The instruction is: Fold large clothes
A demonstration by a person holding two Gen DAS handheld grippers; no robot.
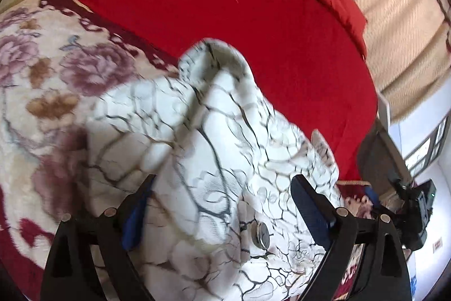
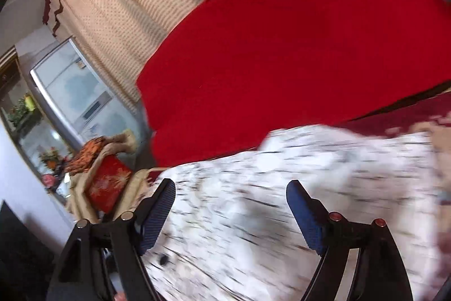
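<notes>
A white garment [image 1: 214, 148] with a black and grey vein pattern and a round metal button [image 1: 261, 234] lies bunched on a floral blanket [image 1: 42, 75]. My left gripper [image 1: 222, 188] is open, its blue-padded fingers spread on either side of the cloth mound. In the right wrist view the same garment [image 2: 282, 188] appears blurred by motion, with a dark button [image 2: 164, 259] near the left finger. My right gripper [image 2: 231, 191] is open above the cloth and holds nothing.
A red bedspread [image 1: 239, 4] covers the bed beyond the blanket, with a red pillow [image 1: 335, 2] against beige curtains [image 1: 400, 19]. A glass cabinet [image 2: 76, 92] and a chair with a red cushion [image 2: 108, 185] stand to the left in the right wrist view.
</notes>
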